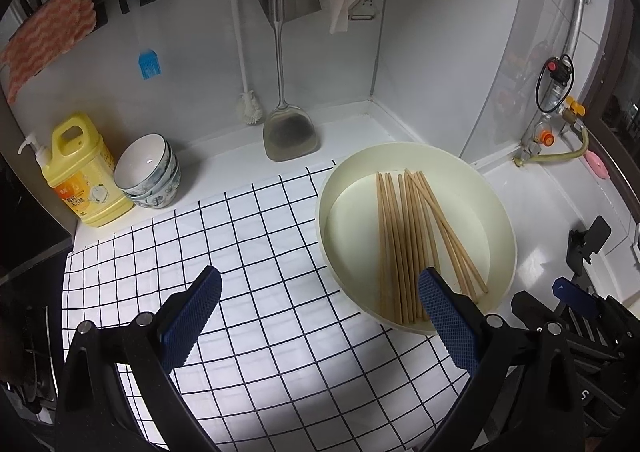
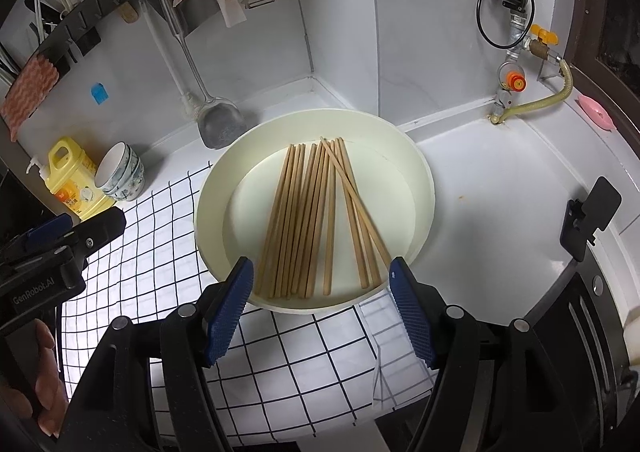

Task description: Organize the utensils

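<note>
My right gripper [image 2: 322, 276] hangs with its jaws spread wide and empty, its blue ribbed pads [image 2: 230, 310] flanking the near rim of the round cream shallow basin [image 2: 424, 188], which sits at twelve o'clock from me on the white countertop, its near edge resting on the white cloth with a black grid [image 2: 280, 352]. In the basin lies a bundle of pale wooden chopsticks [image 2: 308, 220], long axes running from six o'clock up toward twelve, their near ends by the rim just ahead of my pads; most lie roughly side by side, fanning a little, and one on the right crosses the others on a slant from eleven to five. My left gripper [image 1: 320, 294], at nine o'clock of the right one, also stands spread and empty over the cloth, its right pad above the basin's near rim. At ten o'clock stand stacked patterned bowls [image 2: 122, 176] beside a yellow detergent jug [image 2: 70, 180]
</note>
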A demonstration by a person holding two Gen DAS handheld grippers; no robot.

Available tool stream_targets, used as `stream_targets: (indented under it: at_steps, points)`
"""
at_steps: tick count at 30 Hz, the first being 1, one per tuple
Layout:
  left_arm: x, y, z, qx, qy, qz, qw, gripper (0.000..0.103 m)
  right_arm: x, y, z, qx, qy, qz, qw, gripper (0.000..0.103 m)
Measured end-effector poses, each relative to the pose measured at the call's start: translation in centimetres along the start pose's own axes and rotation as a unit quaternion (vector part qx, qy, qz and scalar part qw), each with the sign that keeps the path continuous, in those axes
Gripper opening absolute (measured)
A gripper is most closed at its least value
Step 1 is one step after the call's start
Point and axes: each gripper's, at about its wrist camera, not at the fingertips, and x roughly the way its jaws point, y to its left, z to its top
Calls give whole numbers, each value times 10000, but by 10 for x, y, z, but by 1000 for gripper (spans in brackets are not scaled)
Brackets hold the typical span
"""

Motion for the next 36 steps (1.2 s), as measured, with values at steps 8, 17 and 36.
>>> stream_targets:
  at_steps: [8, 17, 36]
  points:
    - [0, 2, 1, -4, 11, 179, 9998, 97, 0, 1, 0, 9, -9, -7, 10000, 67]
    - [1, 3, -1, 29, 67, 211, 9998, 97, -1, 3, 1, -6, -16, -22, 10000, 67]
    - [-1, 3, -4, -11, 106, 173, 9998, 97, -3, 1, 0, -10, -10, -15, 10000, 69]
